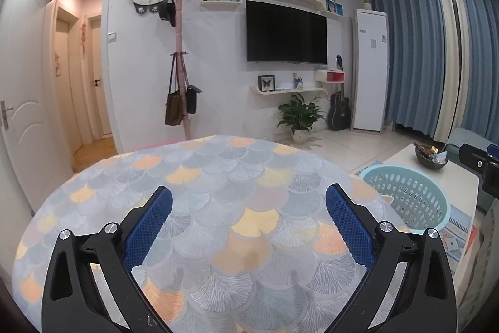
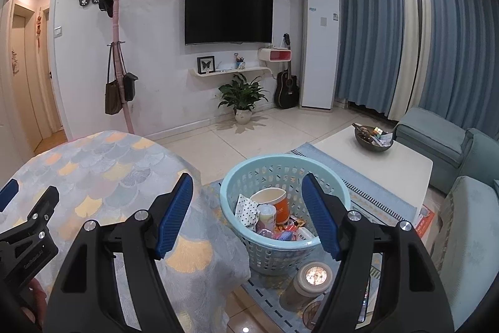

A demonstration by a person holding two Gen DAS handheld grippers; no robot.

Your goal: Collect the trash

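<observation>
While my left gripper (image 1: 249, 223) is hovering over the round surface (image 1: 218, 177) with its patterned cloth, I am holding its fingers (image 1: 149, 227) spread wide with nothing between them — no trash is showing on the cloth ahead of me. My right gripper (image 2: 246, 217) is hanging off the edge of that surface, fingers (image 2: 321, 217) just as wide apart and equally empty, pointing down toward the pale blue laundry-style basket (image 2: 268, 255) on the rug (image 2: 380, 202).

That basket is holding the trash: a paper cup (image 2: 276, 203), a polka-dot wrapper (image 2: 246, 208), a small tub and a jumble of snack packets (image 2: 290, 231). Just beside the basket, on the floor, a lidded jar (image 2: 308, 280) is standing — whether it counts as trash I cannot tell.

I am judging the collecting to be near its end, or at a pause between pieces. To do the next bit well I am thinking of sweeping both cameras across the surface and the white coffee table (image 2: 374, 164) for leftovers — the dark bowl (image 2: 372, 139) there is holding small items — then approaching any piece low, closing gently so thin wrappers are not slipping out, and releasing well above the basket's middle rather than its rim.
</observation>
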